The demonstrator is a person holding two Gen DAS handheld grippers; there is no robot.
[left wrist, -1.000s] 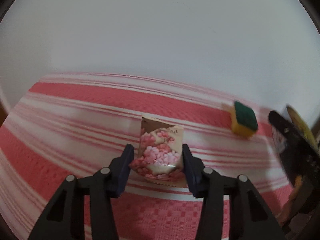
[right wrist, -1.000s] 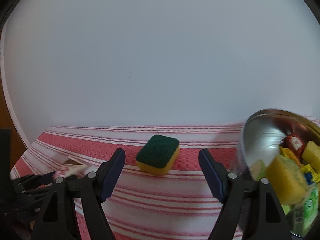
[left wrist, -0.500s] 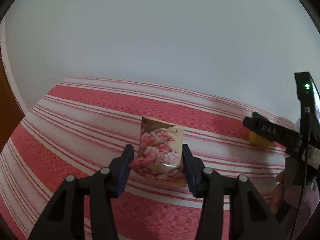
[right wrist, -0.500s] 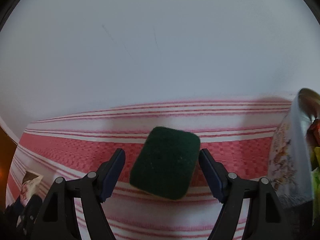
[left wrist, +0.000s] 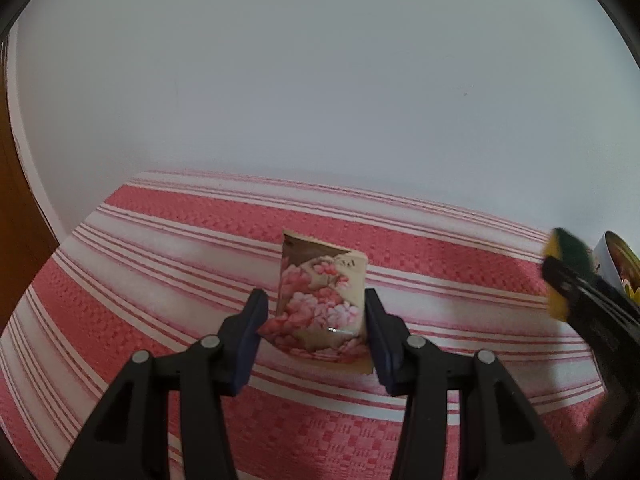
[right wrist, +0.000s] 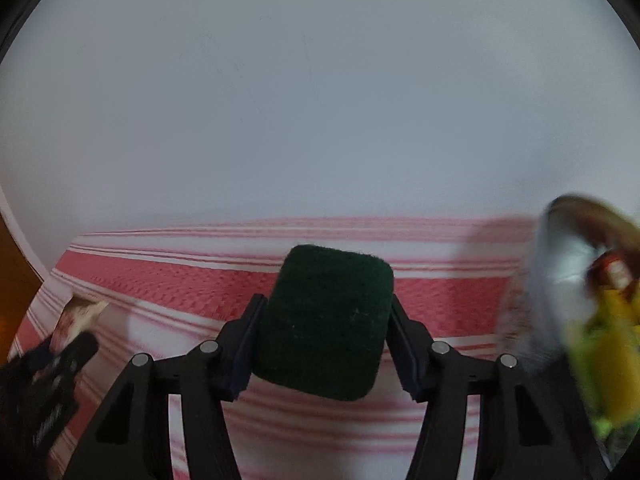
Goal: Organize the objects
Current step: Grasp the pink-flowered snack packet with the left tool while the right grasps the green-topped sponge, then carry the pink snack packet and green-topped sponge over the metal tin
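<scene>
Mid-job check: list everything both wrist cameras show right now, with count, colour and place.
sachet: 1, pink floral, upright between the left tongs
sponge: 1, green top, yellow underside, between the right tongs
tin: 1, silver, far right, blurred, holding yellow, red and green items
cloth: 1, red with white stripes, under everything
wall: 1, white, behind
left tongs: black with blue pads, shut on the sachet
right tongs: black with blue pads, just closed onto the sponge

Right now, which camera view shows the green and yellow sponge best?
The right wrist view: the sponge fills the centre, green side facing the camera, between the right gripper's fingers, whose jaws have just been closing on it. The left wrist view shows it only blurred at the right edge.
</scene>
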